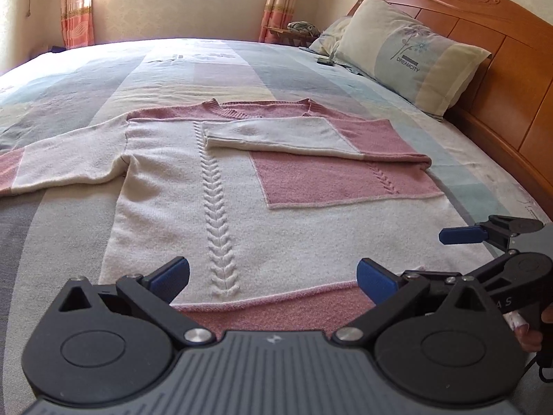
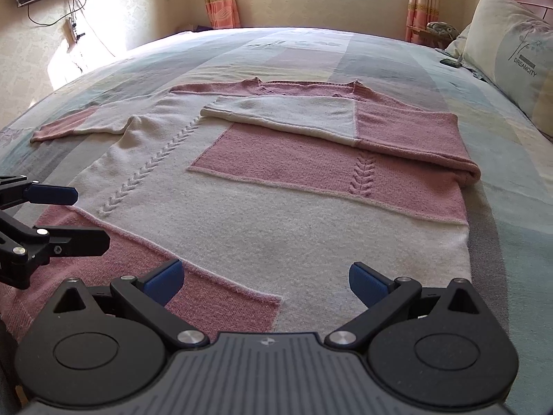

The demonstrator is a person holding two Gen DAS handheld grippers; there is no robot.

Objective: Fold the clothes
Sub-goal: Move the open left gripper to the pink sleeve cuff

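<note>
A: In the left wrist view, where does the sweater lie?

B: Flat on the bed, filling the middle of the frame. One sleeve is folded across the chest; the other sleeve reaches out to the left edge. The left gripper sits at the bottom, fingers spread wide and empty, above the hem. The right gripper shows at the right edge, also apart and holding nothing.

A: And the right wrist view?

B: The same sweater in the centre, the right gripper spread and empty at the bottom, the left gripper open at the left edge.

A: What could go wrong?

B: Likely the knit slips or bunches if a pad pinches only one layer at the hem, and the folded sleeve may slide off when the body is lifted.

A: The count?

B: One sweater, two sleeves, two grippers; two pillows at upper right.
</note>
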